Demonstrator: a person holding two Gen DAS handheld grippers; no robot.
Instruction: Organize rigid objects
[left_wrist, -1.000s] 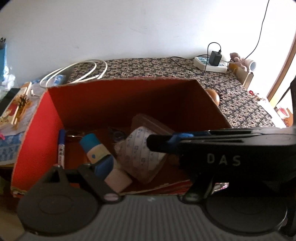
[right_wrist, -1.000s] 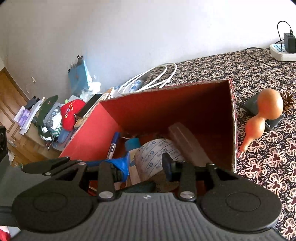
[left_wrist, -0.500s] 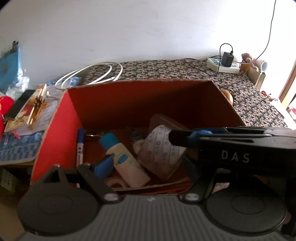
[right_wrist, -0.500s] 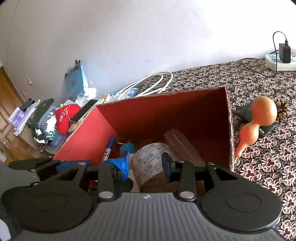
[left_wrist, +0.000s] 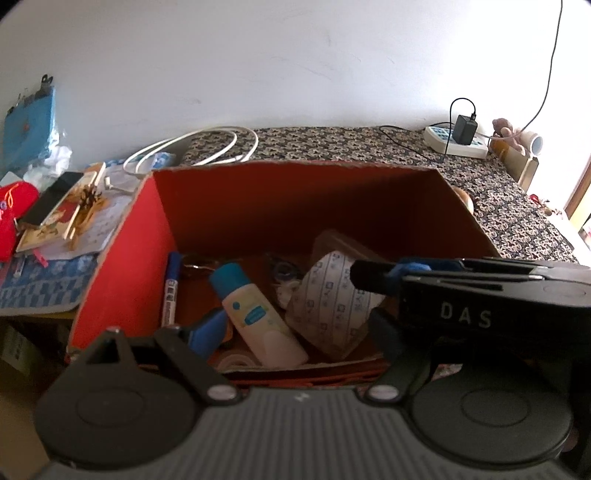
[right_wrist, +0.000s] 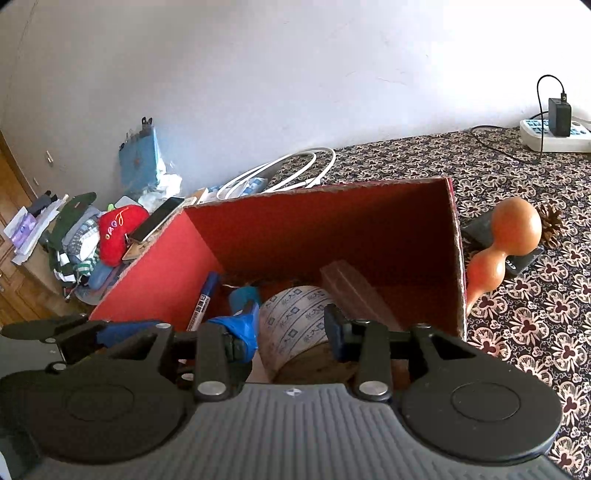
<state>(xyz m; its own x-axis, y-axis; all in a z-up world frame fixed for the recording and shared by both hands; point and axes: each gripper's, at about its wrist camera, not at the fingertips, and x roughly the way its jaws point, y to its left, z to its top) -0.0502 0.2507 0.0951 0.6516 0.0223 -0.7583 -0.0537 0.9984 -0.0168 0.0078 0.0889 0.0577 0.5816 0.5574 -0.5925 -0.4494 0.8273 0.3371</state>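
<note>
A red cardboard box (left_wrist: 258, 199) (right_wrist: 332, 229) holds a white bottle with a blue cap (left_wrist: 255, 314), a blue marker (left_wrist: 170, 288) (right_wrist: 202, 301), a printed paper roll (left_wrist: 328, 302) (right_wrist: 295, 325) and a brown flat case (right_wrist: 354, 291). My left gripper (left_wrist: 295, 332) is open and empty above the box's near edge. My right gripper (right_wrist: 291, 332) is open and empty over the box's near side, its fingers either side of the roll. The right gripper's black body (left_wrist: 480, 295) crosses the left wrist view. An orange gourd (right_wrist: 506, 240) lies outside the box to the right.
A patterned cloth (right_wrist: 535, 314) covers the table. A coiled white cable (left_wrist: 195, 147) lies behind the box. A power strip with charger (left_wrist: 458, 138) is at the back right. Clutter with a red plush (right_wrist: 118, 229) and a phone (right_wrist: 155, 218) sits left of the box.
Both grippers have pulled back and up from the box, so more of its inside shows. The white bottle now lies in full view. Both stay open.
</note>
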